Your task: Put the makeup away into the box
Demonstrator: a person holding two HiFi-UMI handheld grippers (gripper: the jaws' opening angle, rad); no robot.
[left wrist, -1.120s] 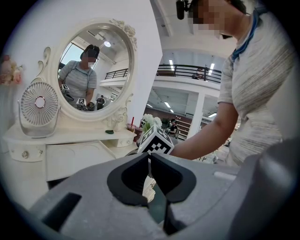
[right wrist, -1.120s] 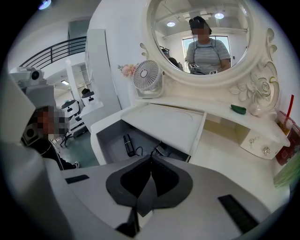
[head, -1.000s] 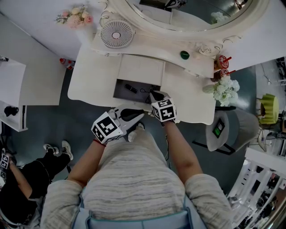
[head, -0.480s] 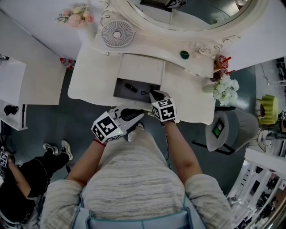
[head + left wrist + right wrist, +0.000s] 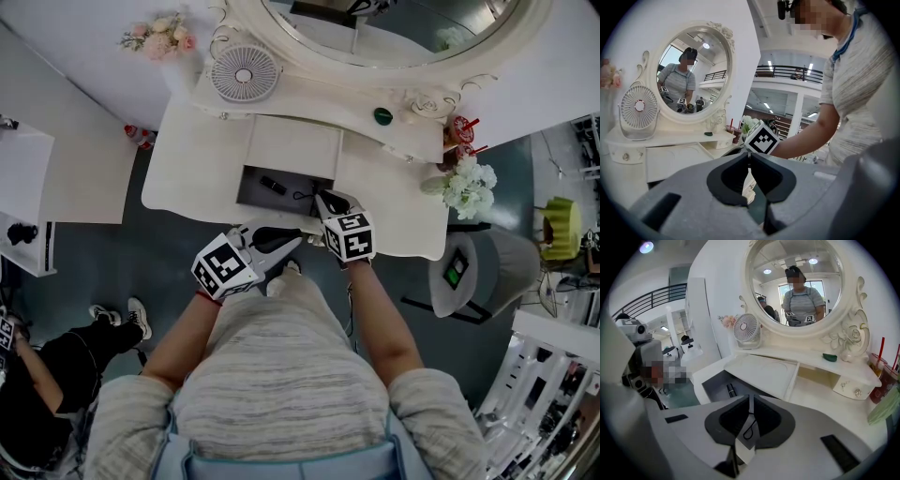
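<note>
The box is a compartment sunk in the white dressing table, with a grey floor [image 5: 255, 200] and its lid [image 5: 292, 147] lifted back. A black makeup tube [image 5: 274, 185] lies in it, also seen as the tube [image 5: 731, 390]. A thin black loop [image 5: 301, 195] lies beside my right gripper [image 5: 322, 196]. That gripper [image 5: 750, 397] hangs over the compartment's front right corner, jaws shut; whether it touches the loop I cannot tell. My left gripper [image 5: 299, 242] waits at the table's front edge. Seen in its own view, the left gripper [image 5: 749, 154] is shut and holds nothing.
A round fan [image 5: 245, 71] stands at the back left below the oval mirror [image 5: 403, 33]. A green item [image 5: 382, 116] lies on the raised shelf. Drink cups [image 5: 461, 133] and white flowers [image 5: 467, 187] crowd the right end. A stool [image 5: 466, 272] stands right; a person [image 5: 47, 375] sits lower left.
My right gripper has lifted a little over the compartment and its marker cube has drifted slightly right. The left gripper has stayed put.
</note>
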